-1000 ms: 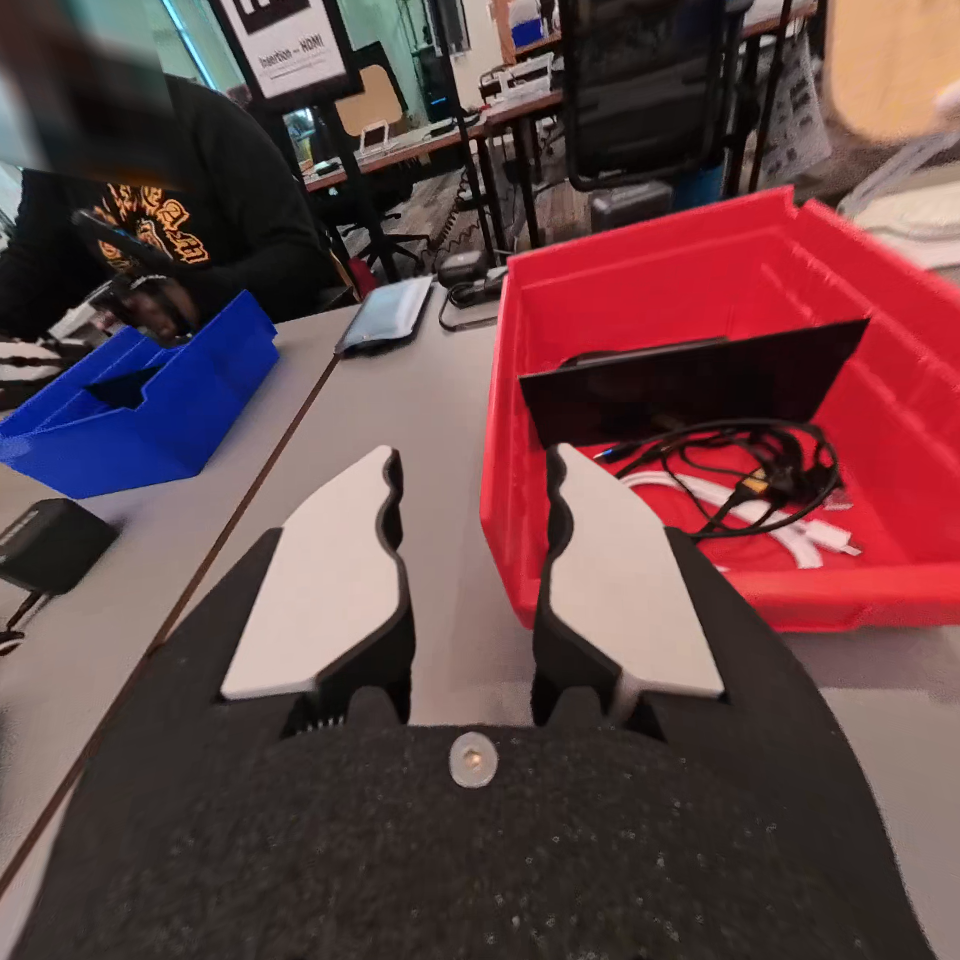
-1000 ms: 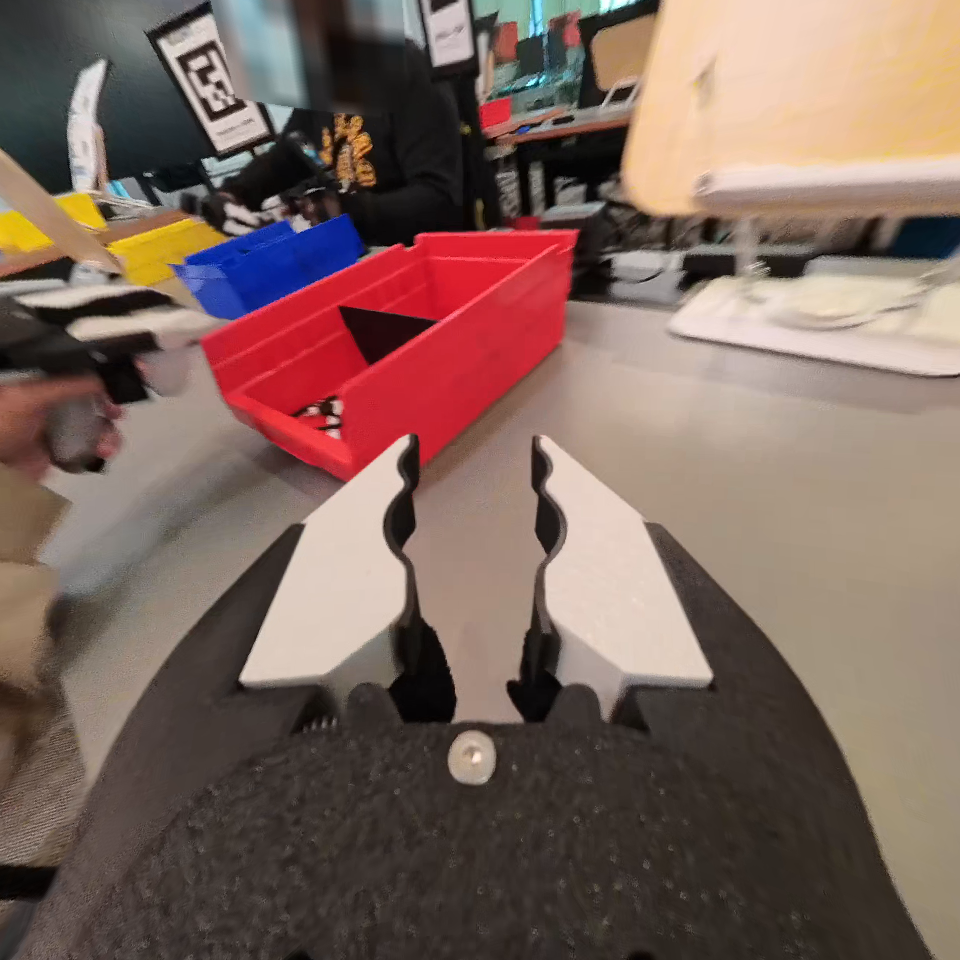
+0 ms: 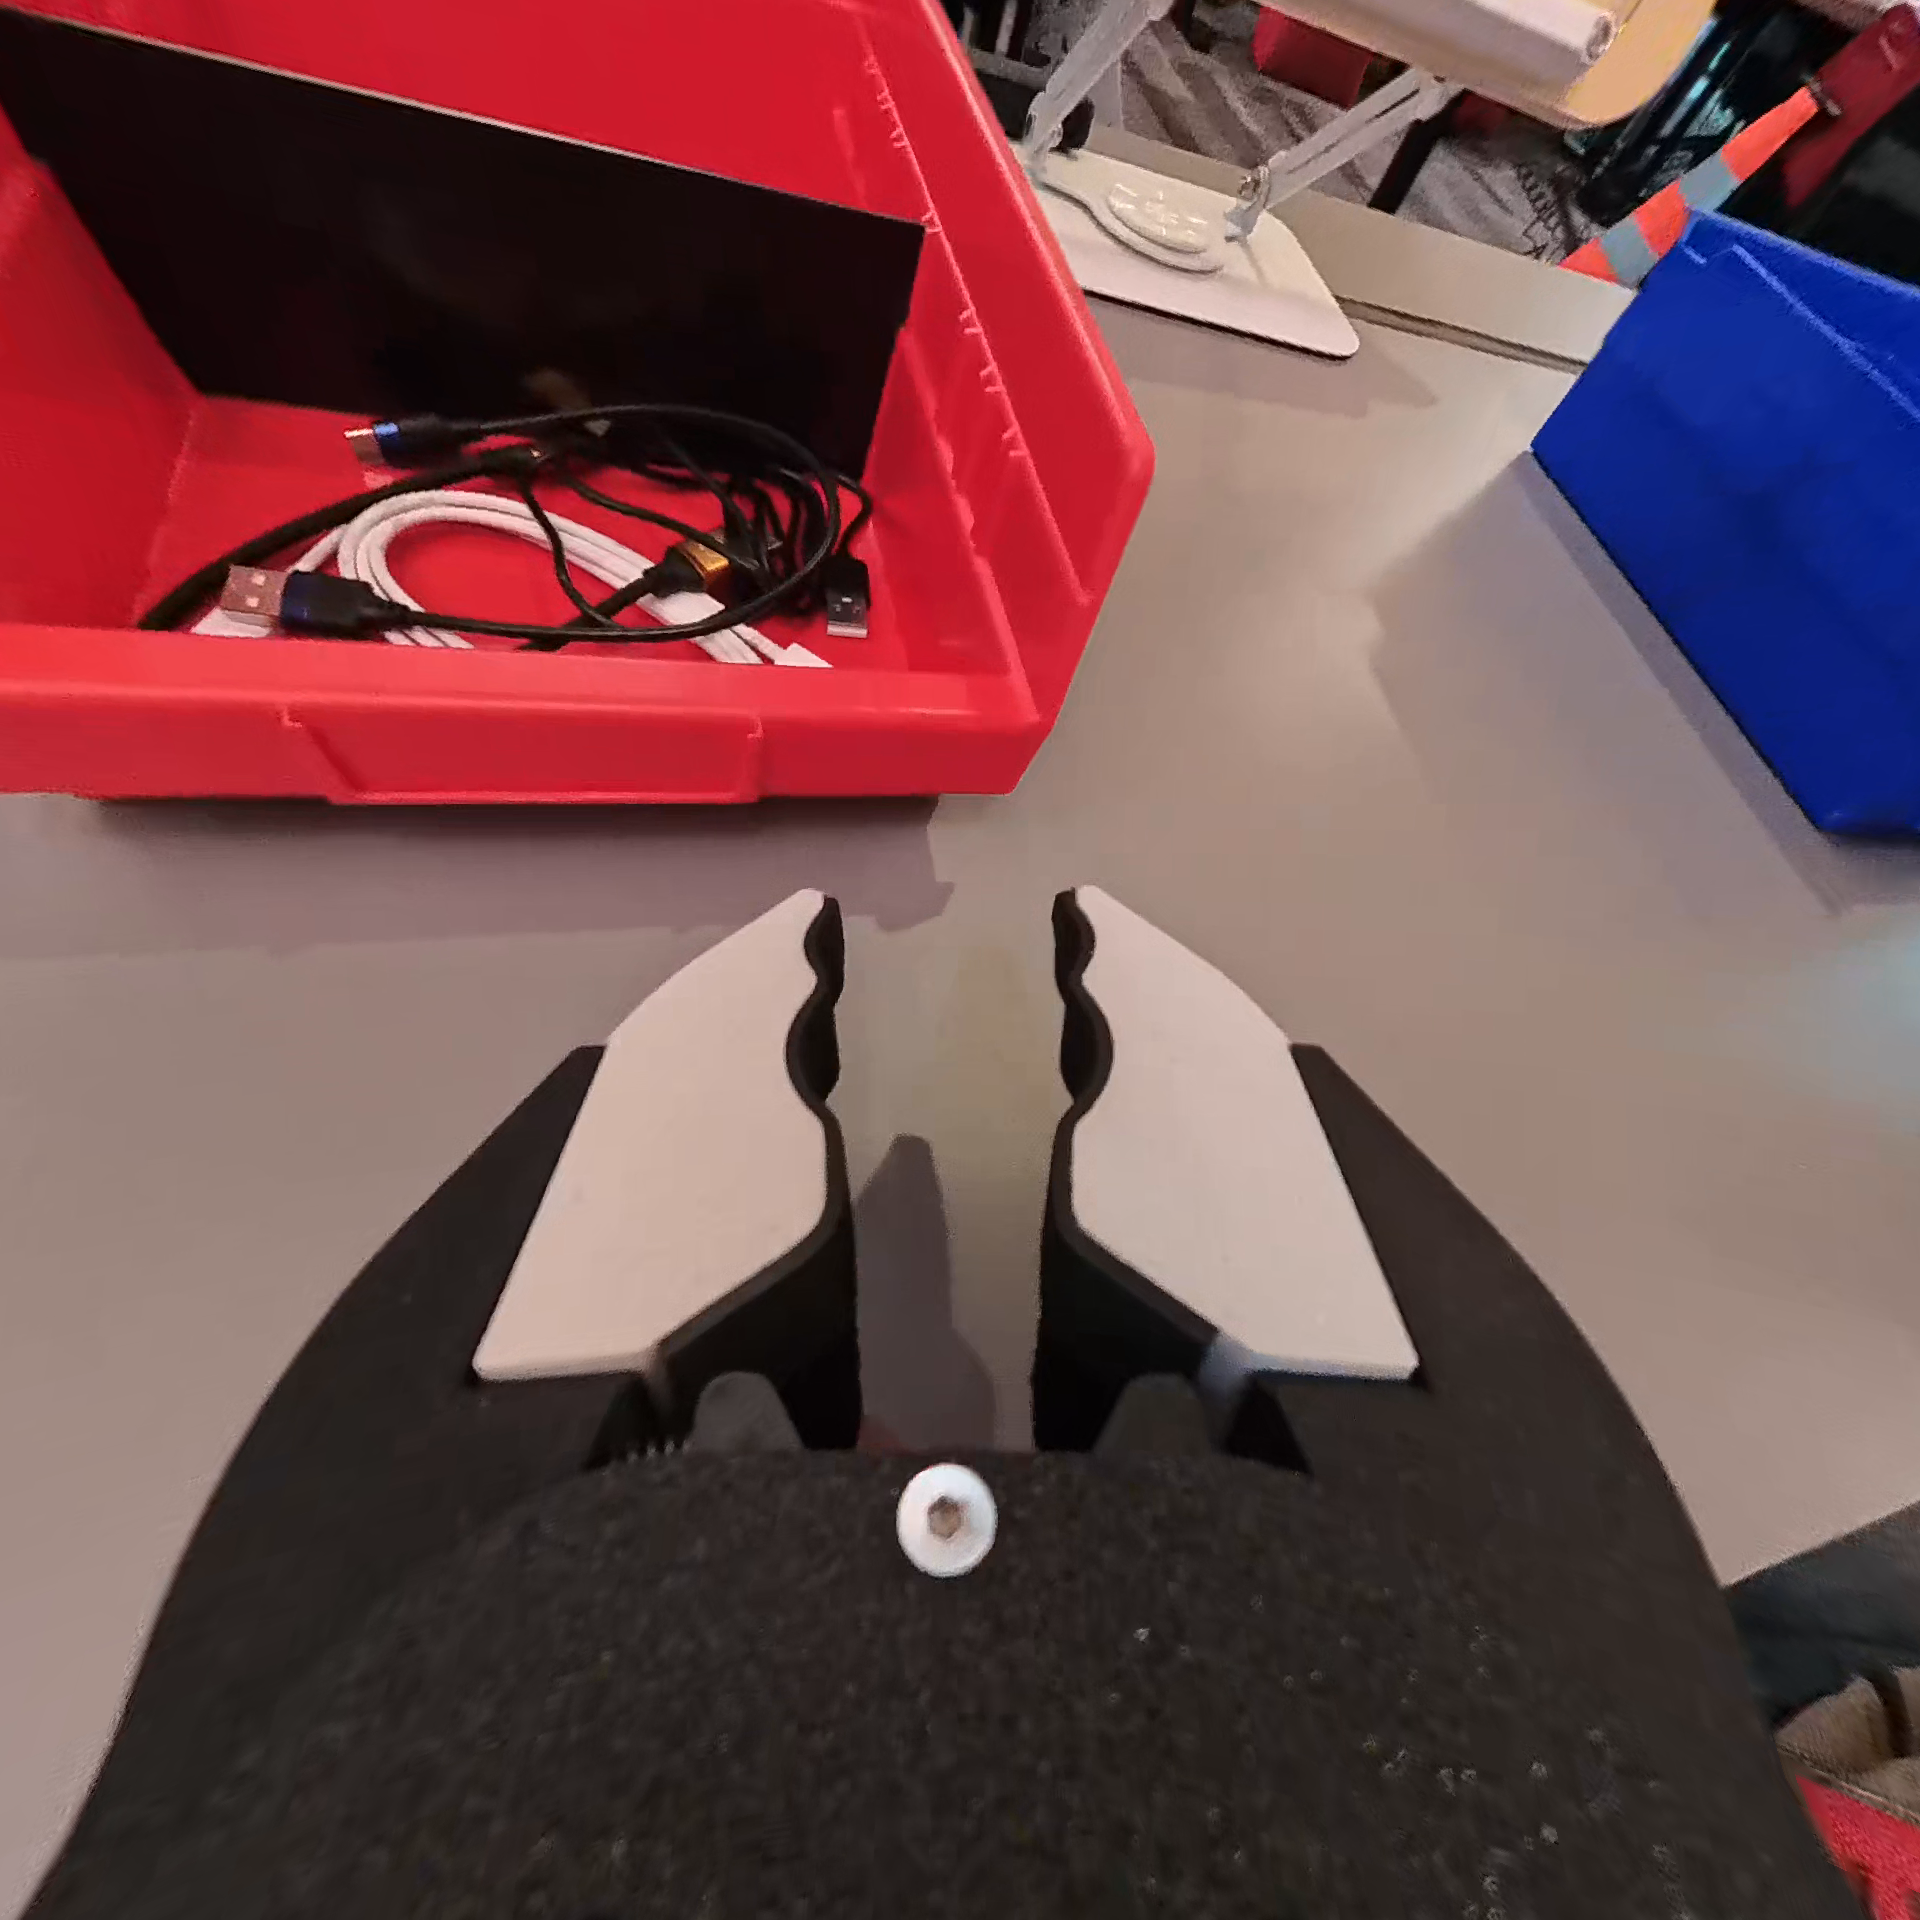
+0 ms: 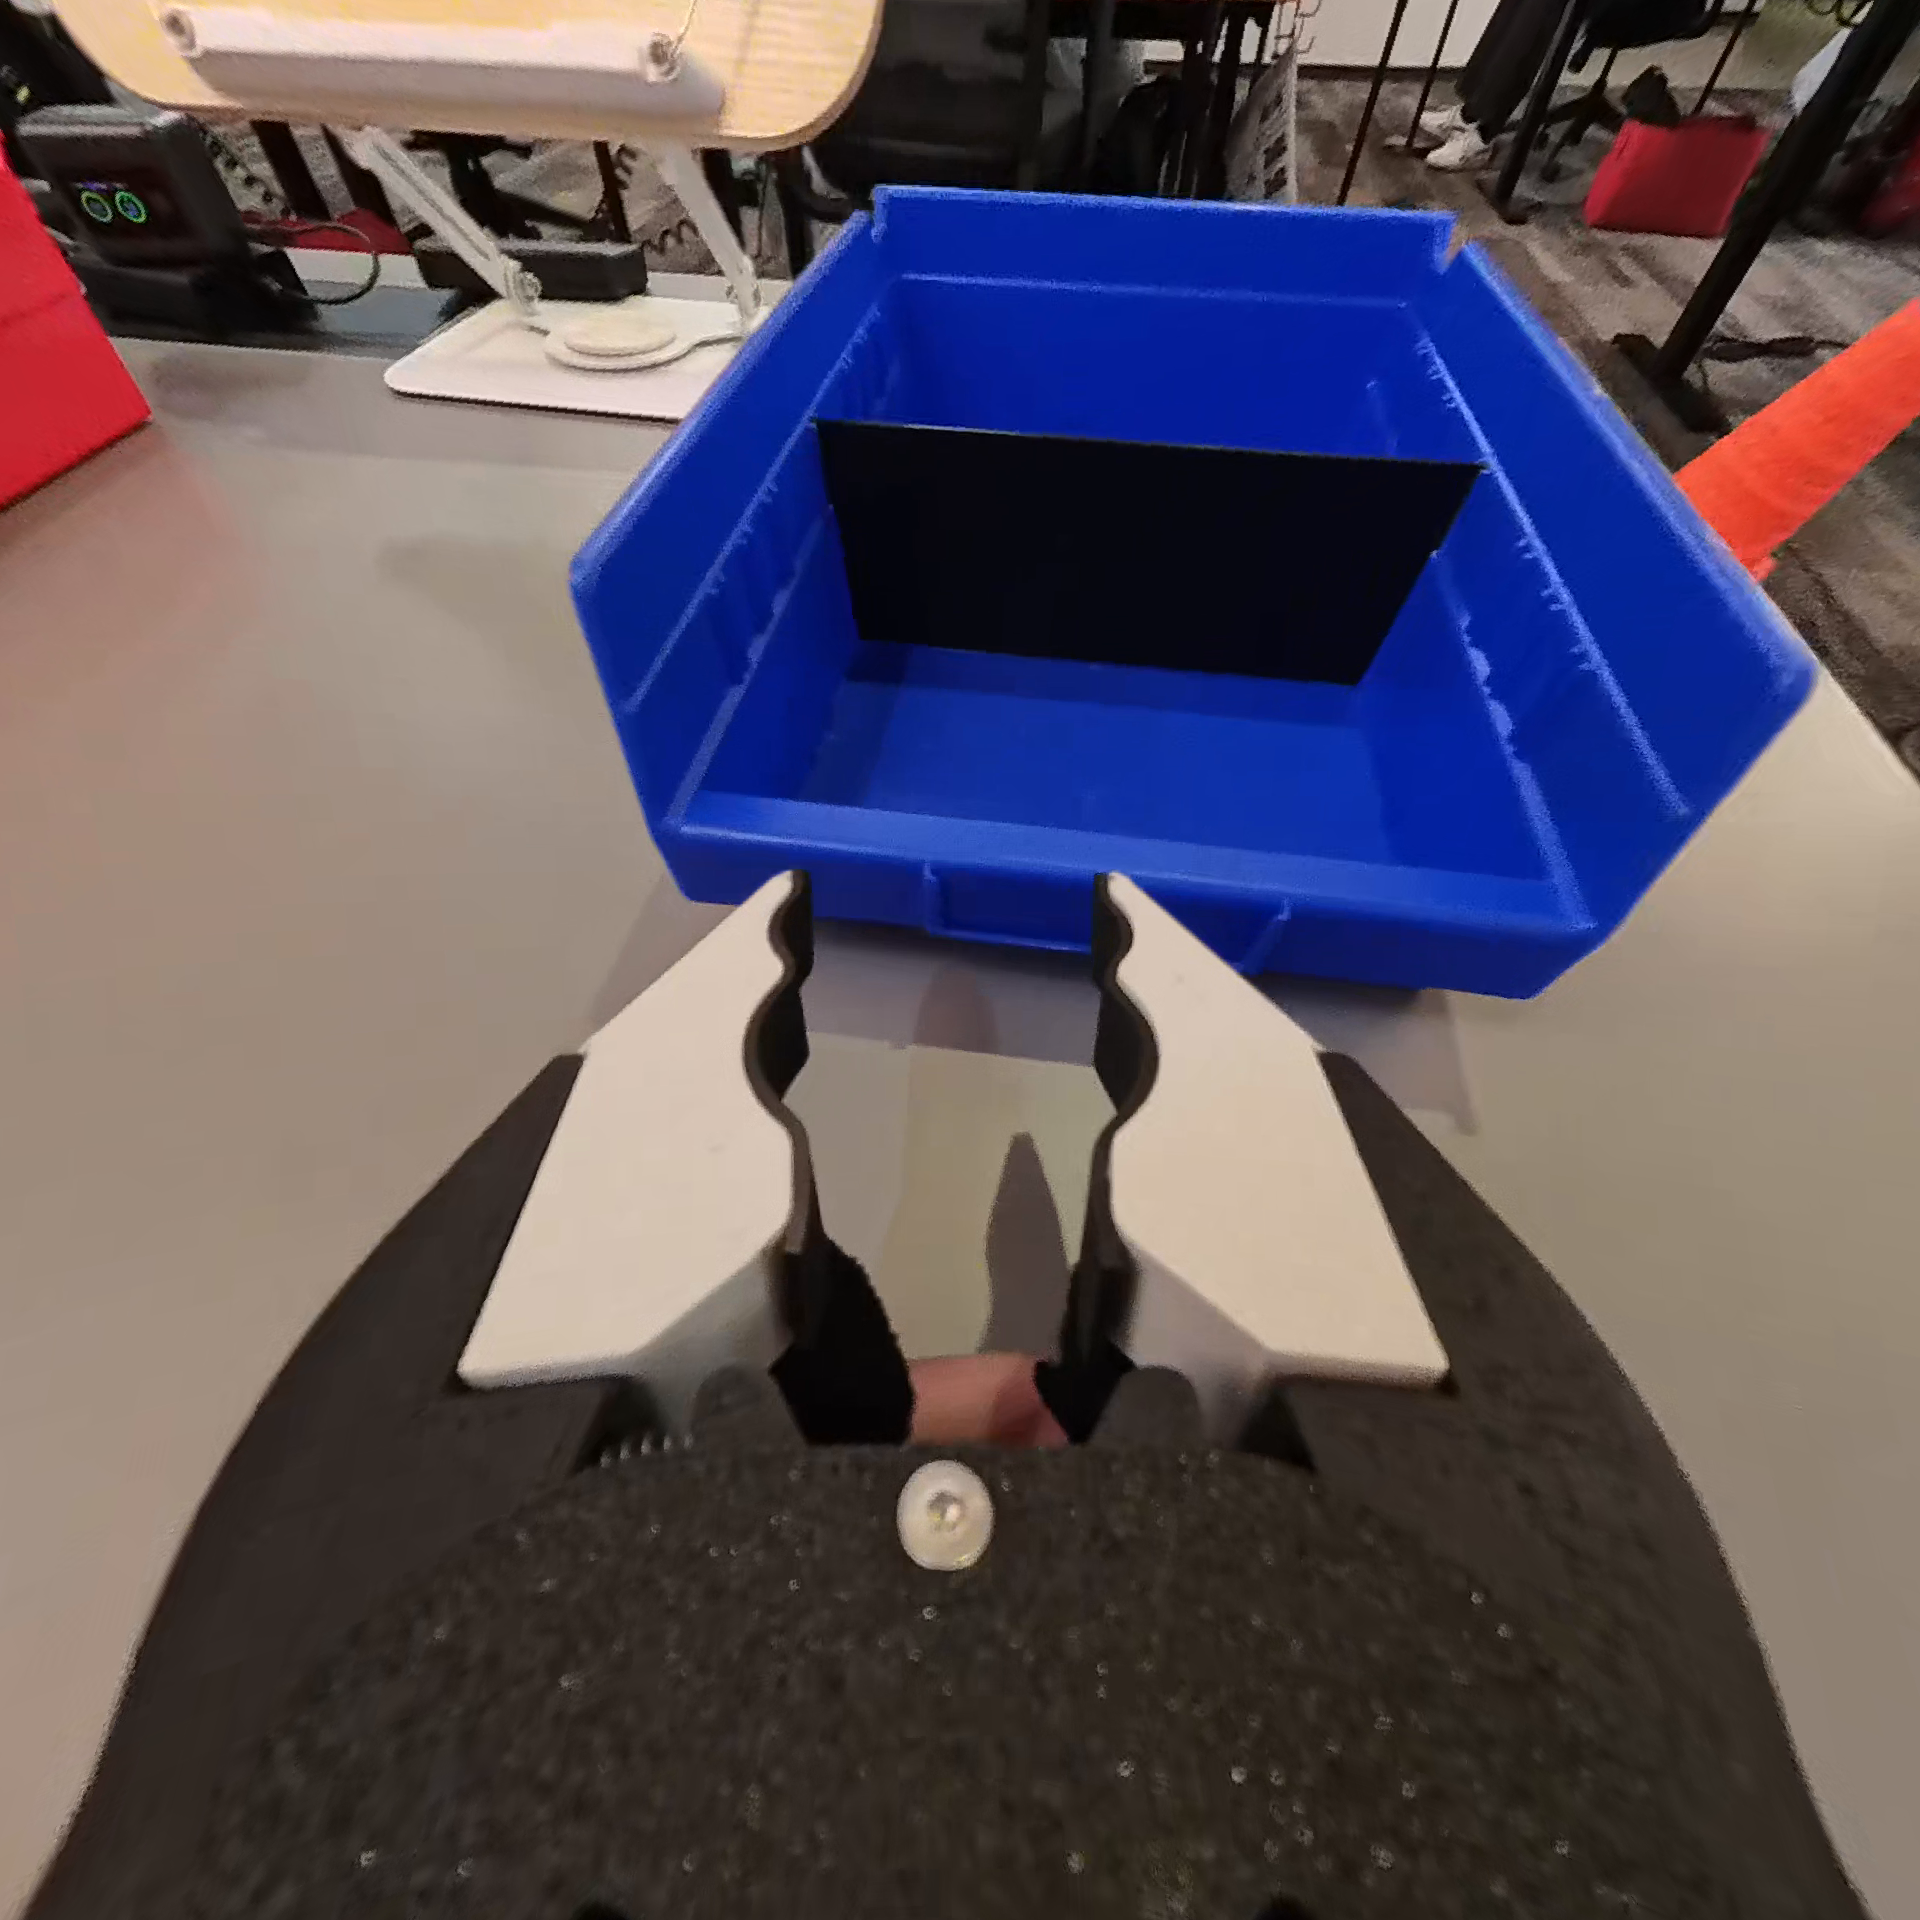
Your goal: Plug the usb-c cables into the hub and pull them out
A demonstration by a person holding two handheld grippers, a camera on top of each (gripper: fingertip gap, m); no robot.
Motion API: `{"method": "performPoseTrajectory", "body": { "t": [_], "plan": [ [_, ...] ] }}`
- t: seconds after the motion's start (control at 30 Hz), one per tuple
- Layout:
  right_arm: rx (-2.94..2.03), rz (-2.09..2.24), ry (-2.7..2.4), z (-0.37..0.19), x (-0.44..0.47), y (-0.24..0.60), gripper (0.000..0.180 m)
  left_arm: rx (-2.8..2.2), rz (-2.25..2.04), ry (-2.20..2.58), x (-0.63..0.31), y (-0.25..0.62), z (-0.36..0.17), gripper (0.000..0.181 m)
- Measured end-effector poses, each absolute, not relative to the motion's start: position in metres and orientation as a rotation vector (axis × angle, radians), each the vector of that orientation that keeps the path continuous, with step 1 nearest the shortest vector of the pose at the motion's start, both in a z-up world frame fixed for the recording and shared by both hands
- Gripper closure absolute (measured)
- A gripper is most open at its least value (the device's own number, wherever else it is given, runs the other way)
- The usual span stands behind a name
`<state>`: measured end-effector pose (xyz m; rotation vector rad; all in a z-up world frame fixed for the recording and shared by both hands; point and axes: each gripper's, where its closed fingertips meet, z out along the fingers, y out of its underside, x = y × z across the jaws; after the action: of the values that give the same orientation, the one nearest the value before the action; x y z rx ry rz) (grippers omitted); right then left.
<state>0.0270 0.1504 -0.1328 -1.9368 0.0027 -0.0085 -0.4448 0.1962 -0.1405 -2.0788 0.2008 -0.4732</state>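
Left wrist view: left gripper (image 3: 943, 914) over the bare grey bench (image 3: 1351, 935), jaws moderately parted, holding nothing. Ahead to the left, a red bin (image 3: 520, 717) with a black divider (image 3: 468, 260); in front of it, a tangle of black and white cables (image 3: 582, 551). No hub seen.

Right wrist view: right gripper (image 4: 948, 899) likewise parted and empty, fingertips near the front wall of a blue bin (image 4: 1132, 873), near compartment bare.

Probably the opening step, nothing plugged yet. Next: reaching into the red bin for one connector.
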Motion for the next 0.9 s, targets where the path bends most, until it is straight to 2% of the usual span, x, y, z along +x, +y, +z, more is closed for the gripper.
{"method": "performPoseTrajectory", "body": {
  "t": [0.9],
  "plan": [
    [-1.878,-0.021,-0.177,-0.130,-0.005,0.161,0.131,-2.109,-0.425,0.254,-0.446,0.195,-0.150,0.138]
  ]
}}
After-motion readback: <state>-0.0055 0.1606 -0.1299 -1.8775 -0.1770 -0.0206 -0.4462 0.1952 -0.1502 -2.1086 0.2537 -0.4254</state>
